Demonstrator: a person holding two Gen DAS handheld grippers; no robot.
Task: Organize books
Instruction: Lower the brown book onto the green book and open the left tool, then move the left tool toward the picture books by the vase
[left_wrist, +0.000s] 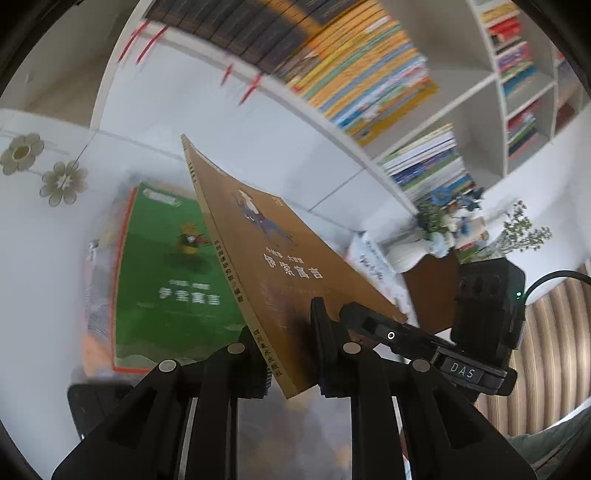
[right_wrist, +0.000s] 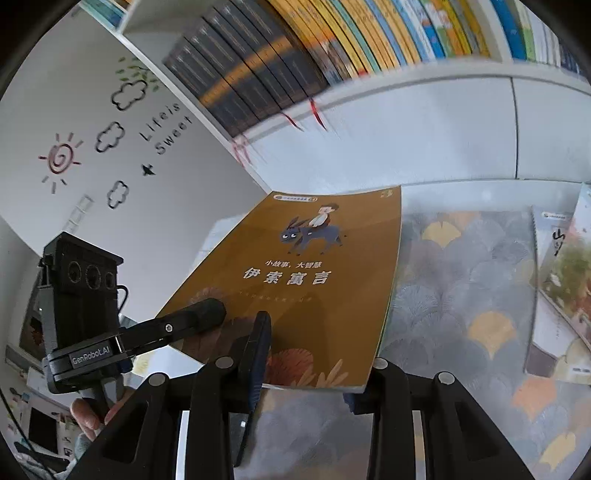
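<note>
A thin brown book (right_wrist: 314, 273) with a boy on a donkey on its cover hangs tilted in the air in front of the shelf, held by both grippers. My left gripper (left_wrist: 291, 354) is shut on its lower corner by the spine (left_wrist: 236, 288). My right gripper (right_wrist: 310, 373) is shut on the book's near edge, one pad on the cover and the other under it. In the right wrist view the left tool's finger (right_wrist: 207, 310) lies on the cover. In the left wrist view the right tool's finger (left_wrist: 354, 314) does the same.
A green book (left_wrist: 173, 280) lies on a low stack below the brown one. Another book (right_wrist: 565, 295) lies on the leaf-patterned tablecloth (right_wrist: 461, 295) to the right. The white bookshelf (right_wrist: 406, 122) holds dense rows of books (right_wrist: 332, 37). A vase of flowers (left_wrist: 417, 247) stands right. A hand (right_wrist: 88, 410) grips the left tool.
</note>
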